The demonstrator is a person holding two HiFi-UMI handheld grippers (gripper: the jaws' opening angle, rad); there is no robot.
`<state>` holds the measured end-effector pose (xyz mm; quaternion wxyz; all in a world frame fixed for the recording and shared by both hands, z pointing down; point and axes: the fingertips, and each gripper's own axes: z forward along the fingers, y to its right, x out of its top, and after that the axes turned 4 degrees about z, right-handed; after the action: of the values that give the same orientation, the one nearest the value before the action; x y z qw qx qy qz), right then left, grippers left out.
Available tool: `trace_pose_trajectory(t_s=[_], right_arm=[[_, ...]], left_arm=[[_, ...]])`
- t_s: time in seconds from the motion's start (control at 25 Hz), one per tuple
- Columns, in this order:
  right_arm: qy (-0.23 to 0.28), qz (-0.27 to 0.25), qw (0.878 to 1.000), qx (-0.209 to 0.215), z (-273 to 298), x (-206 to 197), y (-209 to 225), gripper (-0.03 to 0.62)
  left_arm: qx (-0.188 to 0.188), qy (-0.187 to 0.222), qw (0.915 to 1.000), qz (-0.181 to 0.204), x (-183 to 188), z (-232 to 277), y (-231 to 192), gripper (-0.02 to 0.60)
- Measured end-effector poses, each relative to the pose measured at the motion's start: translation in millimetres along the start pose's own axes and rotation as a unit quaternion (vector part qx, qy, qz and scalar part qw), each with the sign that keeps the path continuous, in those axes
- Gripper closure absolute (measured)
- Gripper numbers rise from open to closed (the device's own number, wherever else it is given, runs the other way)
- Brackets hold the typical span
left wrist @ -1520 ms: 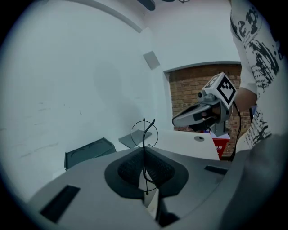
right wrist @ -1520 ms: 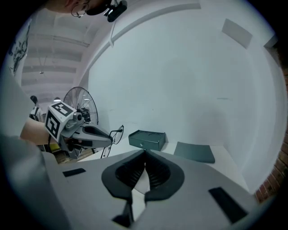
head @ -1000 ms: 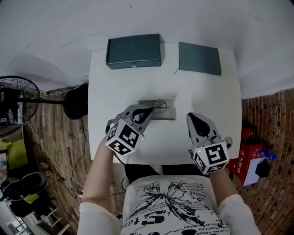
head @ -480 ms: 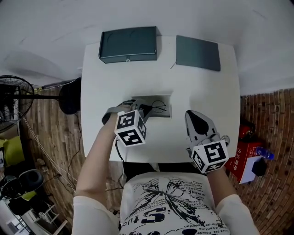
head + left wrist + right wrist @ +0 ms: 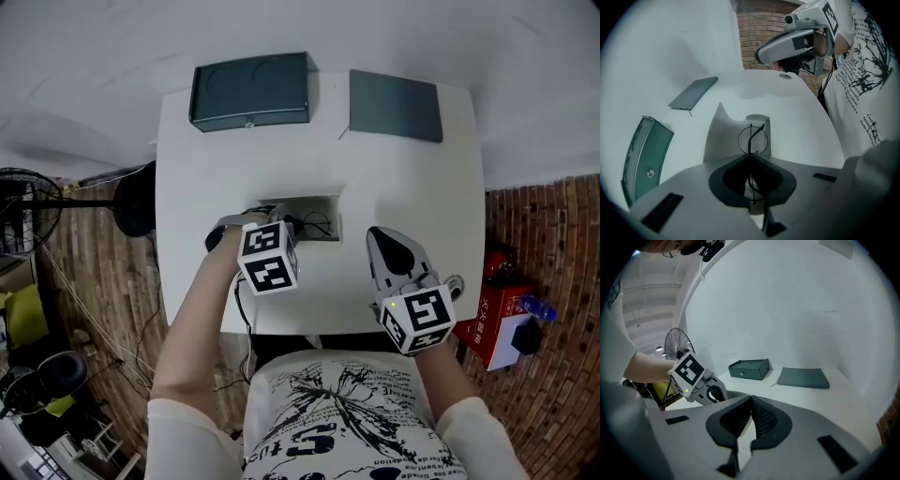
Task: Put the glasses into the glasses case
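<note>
Thin black wire glasses (image 5: 751, 139) are pinched edge-on in my left gripper (image 5: 751, 158), which is shut on them; one round lens shows just past the jaw tips. They hang over a grey cloth (image 5: 729, 133) in the middle of the white table (image 5: 412, 187). From the head view, the left gripper (image 5: 284, 226) sits at the cloth's (image 5: 319, 206) left end. The dark green glasses case (image 5: 249, 91), lid down with a small clasp, stands at the far left. My right gripper (image 5: 382, 246) rests near the front right, shut and holding nothing.
A flat dark green pad (image 5: 395, 105) lies at the far right of the table. A fan (image 5: 23, 202) stands on the floor to the left and a red box (image 5: 502, 314) to the right. The person's torso is at the front edge.
The left gripper has swung round from pointing up-right to lying along the cloth's left end, still holding the glasses. The right gripper has barely moved.
</note>
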<state>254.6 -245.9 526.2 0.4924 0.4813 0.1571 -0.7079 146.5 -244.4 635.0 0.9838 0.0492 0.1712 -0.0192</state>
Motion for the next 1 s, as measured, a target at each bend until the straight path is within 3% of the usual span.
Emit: trace_pose_trajectory(t_s=[0.2,0.48,0.76,1.0], right_arm=[[-0.007,0.004,1.0,-0.01,0,-2,7,0.578],[-0.015,0.008,1.0,-0.021,0,-5,9,0.579],[-0.019,-0.004,0.999,-0.038,-3,-4,11,0.579],[-0.013,-0.011,0.999,-0.039,-5,4,3,0.578]], left_arm=[[-0.023,0.001,0.9997,0.007,3,5,4,0.565],[-0.022,0.008,0.9997,0.0,4,6,3,0.542],[-0.012,0.03,0.9994,-0.007,9,-4,2,0.476],[0.028,0.081,0.9954,-0.044,18,-32,-12,0.48]])
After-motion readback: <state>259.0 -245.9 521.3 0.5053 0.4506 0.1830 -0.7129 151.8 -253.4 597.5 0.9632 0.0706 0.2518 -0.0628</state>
